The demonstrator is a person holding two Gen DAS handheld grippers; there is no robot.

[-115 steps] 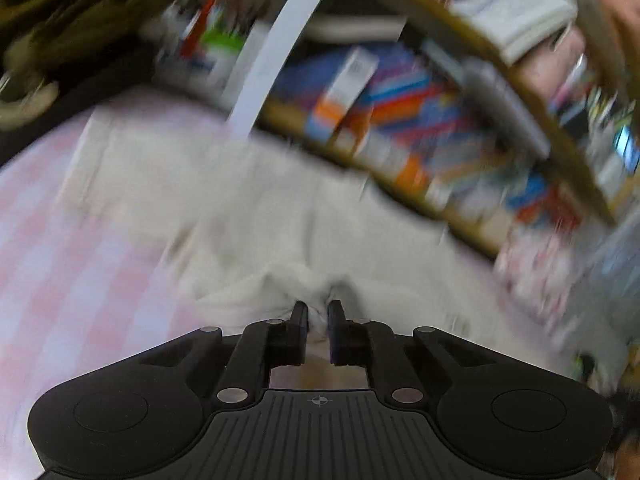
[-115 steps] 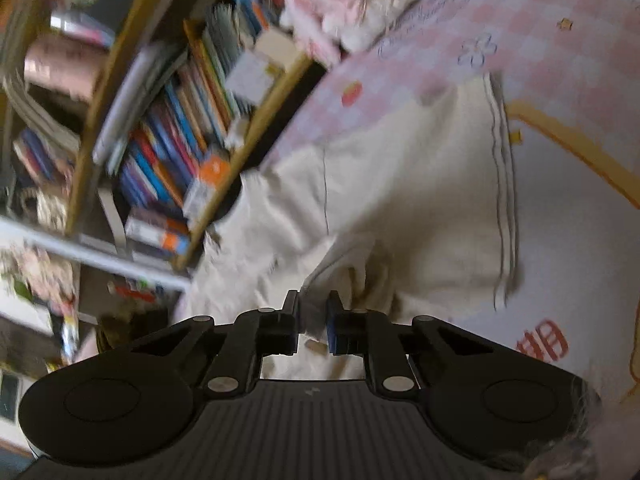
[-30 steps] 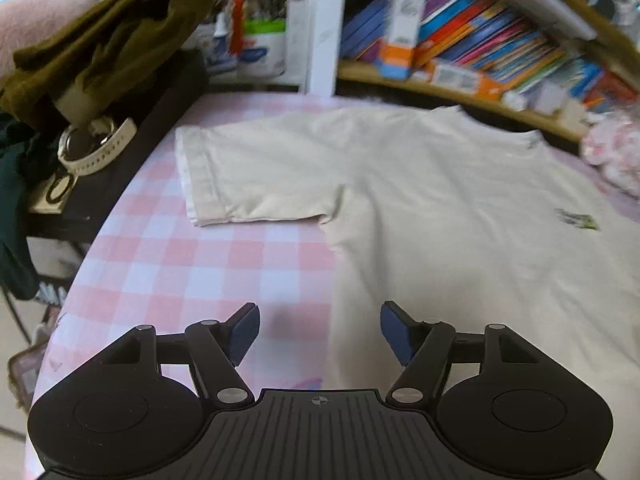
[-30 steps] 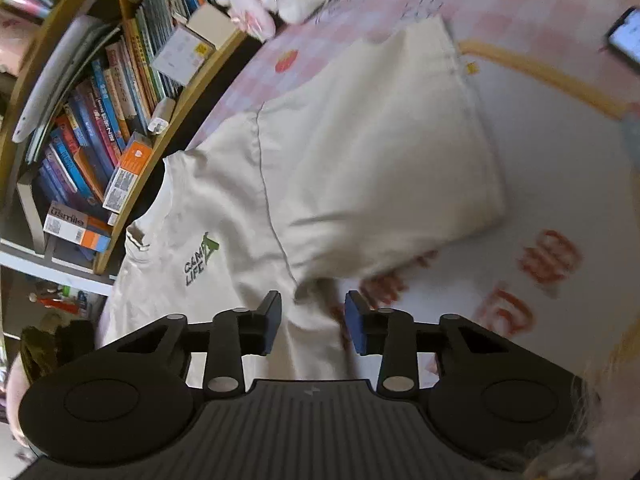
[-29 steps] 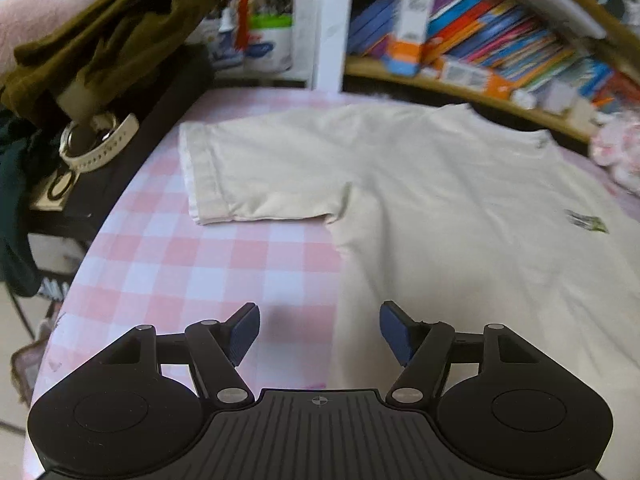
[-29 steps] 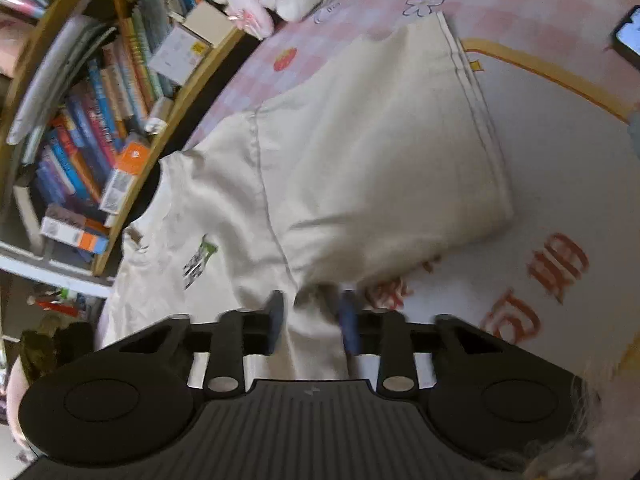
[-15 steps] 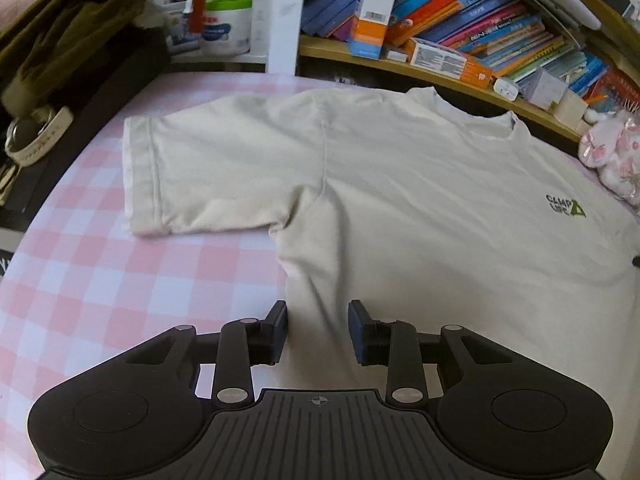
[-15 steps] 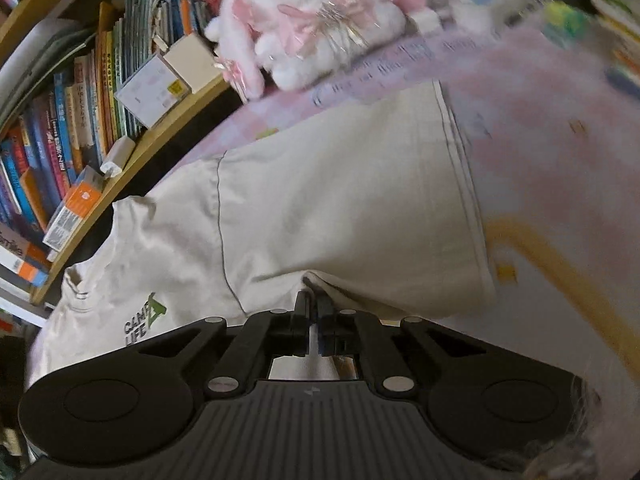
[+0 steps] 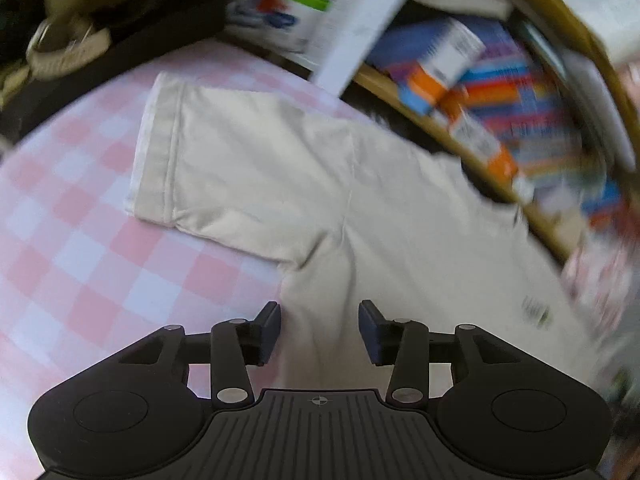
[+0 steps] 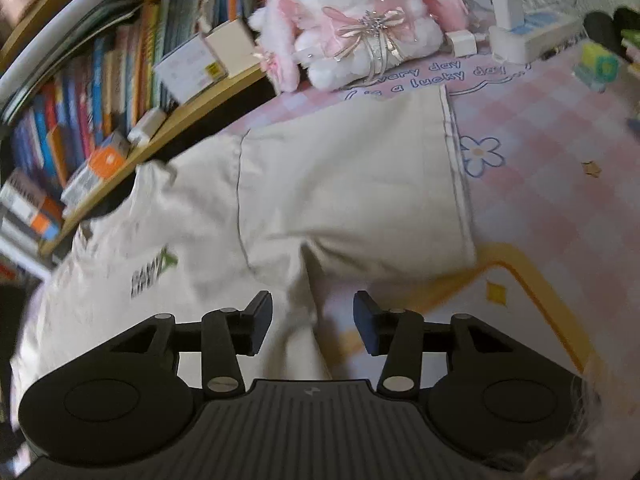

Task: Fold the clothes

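Note:
A cream T-shirt (image 9: 360, 208) lies spread face up on the pink checked tablecloth (image 9: 80, 216). Its one sleeve (image 9: 224, 168) reaches out to the left in the left wrist view. My left gripper (image 9: 319, 322) hovers over the shirt's side edge just below that armpit, its jaws opening, cloth beneath them but not pinched. In the right wrist view the other sleeve (image 10: 352, 184) lies flat and the chest logo (image 10: 154, 270) shows. My right gripper (image 10: 313, 314) is above the armpit seam, jaws opening; a raised fold of the T-shirt (image 10: 304, 320) stands between the pads, free of them.
A bookshelf (image 9: 500, 92) full of books runs along the table's far edge. A plush rabbit (image 10: 360, 20) and chargers (image 10: 516, 36) sit beyond the right sleeve. A watch (image 9: 64, 48) and dark clothes lie on a black stand at the left.
Both grippers closed near the shirt's armpits half a second ago and now stand apart again. Both views have rolled and shifted along the shirt; the shirt itself stays flat.

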